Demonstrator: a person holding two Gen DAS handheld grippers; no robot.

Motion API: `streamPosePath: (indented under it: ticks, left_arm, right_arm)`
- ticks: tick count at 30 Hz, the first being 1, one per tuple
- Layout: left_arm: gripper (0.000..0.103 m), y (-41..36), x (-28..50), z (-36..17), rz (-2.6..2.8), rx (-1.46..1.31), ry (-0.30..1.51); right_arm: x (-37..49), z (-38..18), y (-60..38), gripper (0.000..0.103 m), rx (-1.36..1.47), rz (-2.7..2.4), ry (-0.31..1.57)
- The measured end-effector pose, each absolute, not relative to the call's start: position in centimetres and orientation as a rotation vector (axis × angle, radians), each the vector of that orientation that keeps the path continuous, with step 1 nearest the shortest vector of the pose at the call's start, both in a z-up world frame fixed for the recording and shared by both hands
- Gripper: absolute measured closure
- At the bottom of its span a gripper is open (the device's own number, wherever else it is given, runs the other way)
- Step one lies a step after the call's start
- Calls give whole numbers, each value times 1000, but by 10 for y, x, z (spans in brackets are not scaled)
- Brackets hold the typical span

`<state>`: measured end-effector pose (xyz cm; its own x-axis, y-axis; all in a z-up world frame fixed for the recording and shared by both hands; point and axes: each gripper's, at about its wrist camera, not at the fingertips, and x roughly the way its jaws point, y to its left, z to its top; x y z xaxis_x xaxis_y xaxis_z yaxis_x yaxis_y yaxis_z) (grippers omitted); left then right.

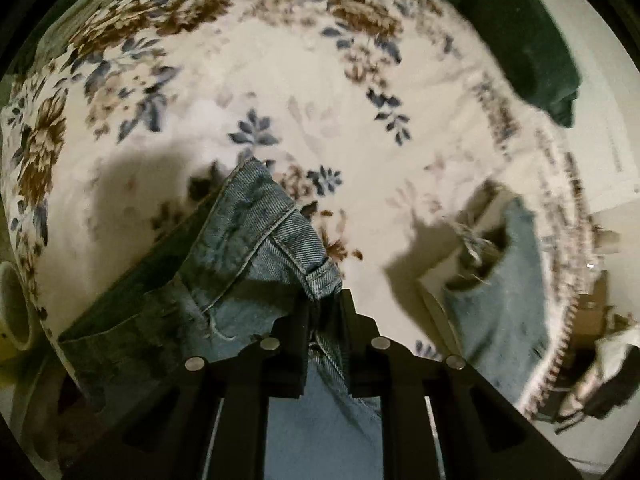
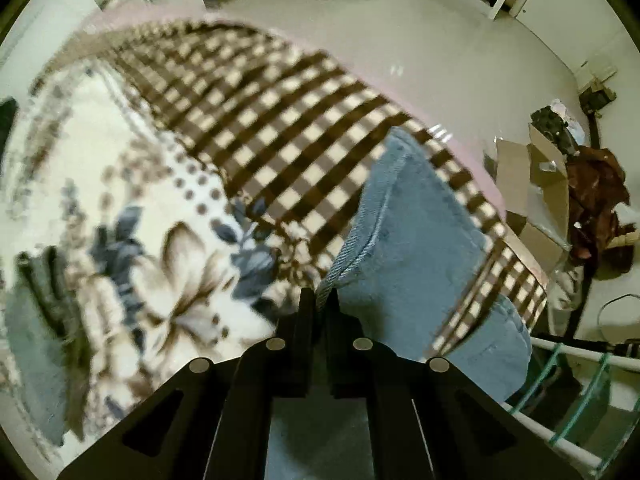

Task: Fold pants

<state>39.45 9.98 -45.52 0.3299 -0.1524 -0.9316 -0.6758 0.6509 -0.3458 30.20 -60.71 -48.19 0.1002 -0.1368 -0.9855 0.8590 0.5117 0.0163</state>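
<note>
Denim dominates both views: faded blue jeans of coarse twill weave are hanging over a bed spread with a cream fleece blanket printed with brown and slate-blue flowers. Black angular left tongs are pinching the waistband, a belt loop and doubled stitching showing just beside the pads, while the cloth is sagging away to the left in soft, shadowed folds. Across the blanket, a second stretch of the jeans, its edge frayed and blurred, is hanging near the bed's right side. A dark green, plush-looking garment is lying at the far corner of the blanket.

Seen from the right wrist camera, black right tongs are pressing together on a thick seamed edge of the jeans, the pale blue panel draping down to the right in a broad, smooth curve over a brown-and-cream checked cover. Beyond the bed's edge a glossy pale floor is reflecting light. Open brown cardboard boxes and a crumpled reddish-brown garment are sitting on it, with a white rail rack wrapped in green cord standing at lower right.
</note>
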Motion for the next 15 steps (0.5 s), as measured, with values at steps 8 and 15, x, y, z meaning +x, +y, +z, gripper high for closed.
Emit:
streamPosePath:
  ticks: [8,15]
  left_arm:
    - [93,126,265,-441,307,-890,1198]
    - [93,149,179,-513,394,-912,1332]
  right_arm:
    - [168,-444,-565,98,618,-842,1153]
    - [77,-493,-550,99,635,-911,1248]
